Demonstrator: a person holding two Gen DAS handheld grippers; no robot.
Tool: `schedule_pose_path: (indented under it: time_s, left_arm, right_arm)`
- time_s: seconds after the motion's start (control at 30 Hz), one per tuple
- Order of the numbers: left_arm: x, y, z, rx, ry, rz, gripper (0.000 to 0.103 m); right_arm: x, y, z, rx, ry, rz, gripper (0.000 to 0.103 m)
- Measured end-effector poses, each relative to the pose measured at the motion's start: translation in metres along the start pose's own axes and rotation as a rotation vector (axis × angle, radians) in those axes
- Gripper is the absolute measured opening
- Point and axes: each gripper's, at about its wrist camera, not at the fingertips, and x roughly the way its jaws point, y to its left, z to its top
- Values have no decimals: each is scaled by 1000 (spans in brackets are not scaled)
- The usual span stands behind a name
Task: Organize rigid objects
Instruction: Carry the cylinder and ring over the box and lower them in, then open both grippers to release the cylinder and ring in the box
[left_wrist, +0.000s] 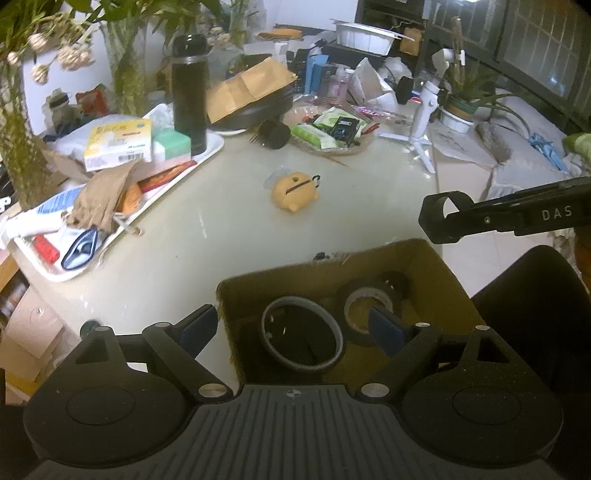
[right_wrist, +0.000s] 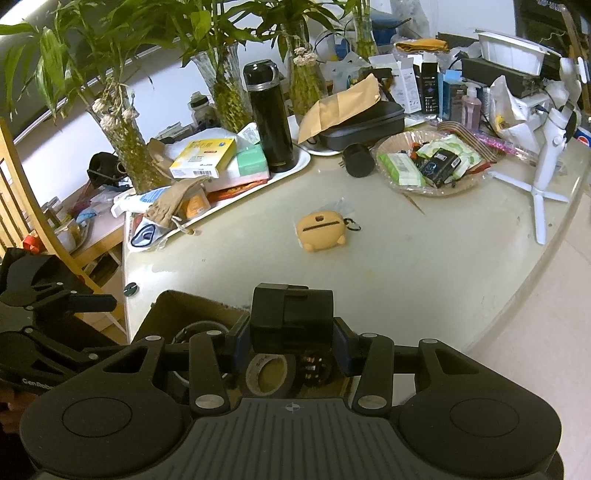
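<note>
Right now we hold the right claw (right_wrist: 293, 341) pinched on a black blocky adapter (right_wrist: 291, 317), its blue pads pressing the block's two flanks. The adapter hangs just above the open cardboard box (right_wrist: 192, 308), which stands at the near edge of the desk (right_wrist: 424, 266). It is matte black, squarish, with a stepped upper part and a seam running across its face; it sits upright between the pads, and we cannot tell which of its axes is the longer.

Our left claw (left_wrist: 299, 326) stands spread wide with nothing between its pads: the right finger dips inside the box, the left finger stays outside, beyond the box's left wall. Below it, on the box floor, lie two rolls of tape. The wide black roll (left_wrist: 303, 334) rests with its hole facing up toward us, and the smaller dark roll with a pale core (left_wrist: 364, 306) leans beside it, touching it. From the right wrist view, a small dark part with coppery bits (right_wrist: 314, 369) shows just beside the pale-cored roll.

Farther out on the desk, well apart from both claws, lies a yellow round case (right_wrist: 321, 230) with a black slot and a clip on its right side.
</note>
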Motion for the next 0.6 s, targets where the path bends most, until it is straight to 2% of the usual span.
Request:
schedule_pose_path:
  time_s: [0.6]
  left_arm:
    - [-13,5,-20,-39,20,7,90]
  right_arm:
    - [6,21,-32,-12,93,51,48]
